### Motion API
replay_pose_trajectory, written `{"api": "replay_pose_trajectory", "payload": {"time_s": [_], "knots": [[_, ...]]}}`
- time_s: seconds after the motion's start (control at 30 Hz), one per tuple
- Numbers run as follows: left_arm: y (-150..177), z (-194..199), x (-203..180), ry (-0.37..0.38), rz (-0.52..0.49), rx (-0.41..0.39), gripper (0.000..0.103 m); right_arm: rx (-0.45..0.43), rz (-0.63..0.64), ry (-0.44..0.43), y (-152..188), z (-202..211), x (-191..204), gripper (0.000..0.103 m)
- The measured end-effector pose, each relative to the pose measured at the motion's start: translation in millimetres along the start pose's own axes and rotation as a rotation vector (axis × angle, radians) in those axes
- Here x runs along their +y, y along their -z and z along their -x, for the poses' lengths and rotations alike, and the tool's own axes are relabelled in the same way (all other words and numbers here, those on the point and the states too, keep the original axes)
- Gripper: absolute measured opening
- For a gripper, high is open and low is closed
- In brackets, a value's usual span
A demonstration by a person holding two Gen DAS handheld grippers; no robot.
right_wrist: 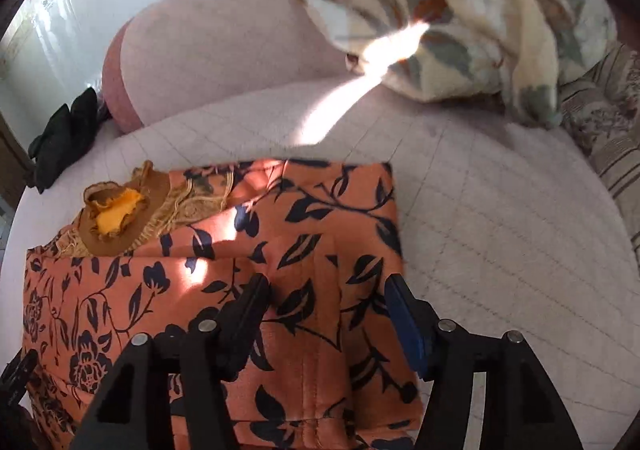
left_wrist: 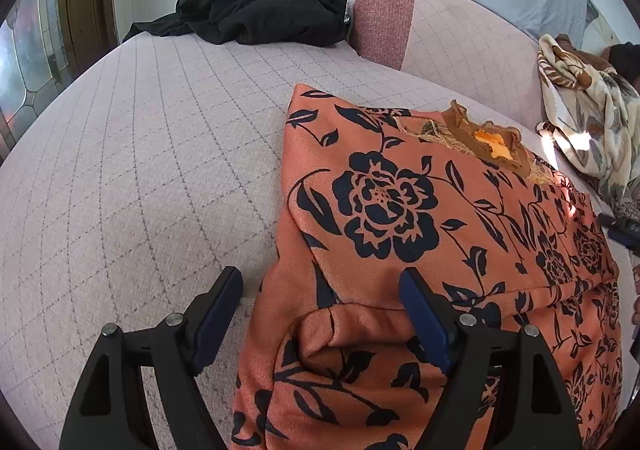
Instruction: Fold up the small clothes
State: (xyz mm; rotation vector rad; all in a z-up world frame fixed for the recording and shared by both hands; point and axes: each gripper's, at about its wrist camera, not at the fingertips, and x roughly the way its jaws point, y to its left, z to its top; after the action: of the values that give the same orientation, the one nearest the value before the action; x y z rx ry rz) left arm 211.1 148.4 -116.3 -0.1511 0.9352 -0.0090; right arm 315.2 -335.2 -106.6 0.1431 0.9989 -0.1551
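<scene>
Under both grippers, on the sofa seat point(left_wrist: 140, 170), lies the orange floral garment point(left_wrist: 400, 210). Left gripper point(left_wrist: 320, 310) wide, straddling its near edge; right gripper point(right_wrist: 326, 314) half-open above cloth, holding nothing. Next: pinch 2 near corners evenly, fold away flat.

Pale quilted sofa seat point(left_wrist: 140, 170) with grid stitching, pink backrest cushion point(left_wrist: 386, 16) with darker woven end. Black crumpled cloth point(left_wrist: 256, 16) at far end of seat, beside the cushion. Cream floral blanket point(right_wrist: 460, 10) bunched against the backrest, sun streak across it. Striped patterned cushion point(right_wrist: 612, 138) at the edge, blurred
</scene>
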Motion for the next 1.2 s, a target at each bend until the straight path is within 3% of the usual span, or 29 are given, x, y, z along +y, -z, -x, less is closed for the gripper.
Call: {"api": "replay_pose_trajectory", "payload": {"time_s": [0.07,0.13,0.17,0.23,0.27,0.33,0.37,0.4,0.47,0.53,0.57,0.63,0.67,0.7,0.77,0.83,0.93,1.03,1.2], "knots": [[0,0,-2,-0.011,-0.009,0.000,0.081,-0.071,-0.041,-0.056,-1,22,-5,0.064],[0,-1,-2,-0.012,-0.008,0.000,0.081,-0.131,-0.047,-0.167,-2,40,-2,0.066],[0,-1,-2,-0.012,-0.008,0.000,0.081,-0.106,-0.049,-0.261,-5,40,0,0.075],[0,-1,-2,-0.012,-0.008,-0.002,0.081,0.032,-0.068,-0.454,-9,14,8,0.077],[1,-1,-2,-0.010,-0.007,-0.003,0.081,0.090,-0.081,-0.464,-7,-2,10,0.077],[1,-1,-1,-0.003,-0.003,-0.004,0.082,0.186,-0.219,-0.404,2,-37,-13,0.069],[1,-1,0,-0.001,-0.002,-0.004,0.082,0.151,-0.325,-0.428,5,-39,-30,0.059],[1,0,1,-0.001,-0.002,-0.003,0.082,0.107,-0.392,-0.417,8,-31,-39,0.063],[0,-1,0,-0.008,-0.006,-0.001,0.083,0.060,-0.326,-0.408,8,-10,-28,0.074],[-1,-2,-1,-0.014,-0.007,0.001,0.084,0.087,-0.236,-0.504,13,-6,-9,0.075],[-1,-2,-1,-0.014,-0.006,0.000,0.084,0.129,-0.189,-0.496,18,-13,-3,0.075],[-1,-2,-1,-0.007,-0.004,-0.005,0.084,0.182,-0.203,-0.424,25,-35,-11,0.063],[-1,-1,1,0.000,0.001,-0.008,0.084,0.167,-0.257,-0.414,27,-33,-17,0.056],[0,0,3,0.009,0.011,-0.012,0.084,0.133,-0.269,-0.389,27,-21,-15,0.060],[0,2,5,0.011,0.023,-0.012,0.084,0.062,-0.154,-0.354,28,12,6,0.073],[2,9,6,-0.003,0.026,-0.016,0.084,0.024,-0.070,-0.371,37,40,20,0.073],[15,33,12,-0.016,0.011,-0.034,0.084,0.007,0.016,-0.309,70,79,23,0.073],[36,63,27,-0.032,0.002,-0.025,0.084,0.060,0.089,-0.242,111,107,13,0.073],[94,119,69,0.015,0.086,0.058,0.084,0.178,0.047,-0.206,177,138,-53,0.073]]}}
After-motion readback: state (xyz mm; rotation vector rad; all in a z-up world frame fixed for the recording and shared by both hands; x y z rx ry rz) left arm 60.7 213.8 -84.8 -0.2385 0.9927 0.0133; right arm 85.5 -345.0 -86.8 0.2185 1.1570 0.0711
